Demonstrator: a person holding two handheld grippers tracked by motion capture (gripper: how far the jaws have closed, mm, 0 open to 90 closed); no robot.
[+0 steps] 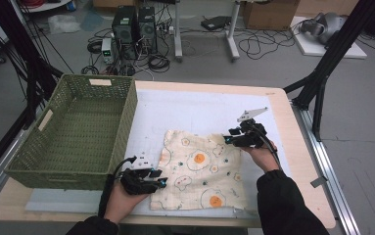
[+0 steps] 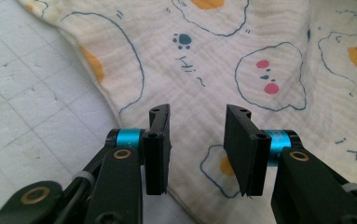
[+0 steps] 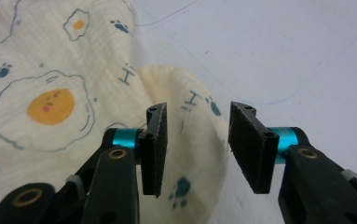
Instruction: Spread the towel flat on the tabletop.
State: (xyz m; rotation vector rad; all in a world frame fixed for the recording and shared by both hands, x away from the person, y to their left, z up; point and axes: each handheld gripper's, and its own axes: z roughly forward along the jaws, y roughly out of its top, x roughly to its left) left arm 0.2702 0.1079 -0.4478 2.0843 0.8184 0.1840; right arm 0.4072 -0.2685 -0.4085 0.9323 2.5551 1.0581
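Note:
A cream cloth [image 1: 199,171] printed with fried eggs and blue paw prints lies spread on the white mat [image 1: 199,110]. My left gripper [image 1: 159,183] hovers at the cloth's near left edge, open, its jaws over the printed cloth [image 2: 260,70] with nothing between them. My right gripper [image 1: 228,139] is at the cloth's far right corner, open too. A raised fold of the cloth [image 3: 185,116] lies between and below its jaws, not pinched.
A green woven basket [image 1: 77,129] stands empty on the left of the table. The white mat extends behind the cloth to the wooden table edge [image 1: 288,122]. Computers and cables lie on the floor beyond.

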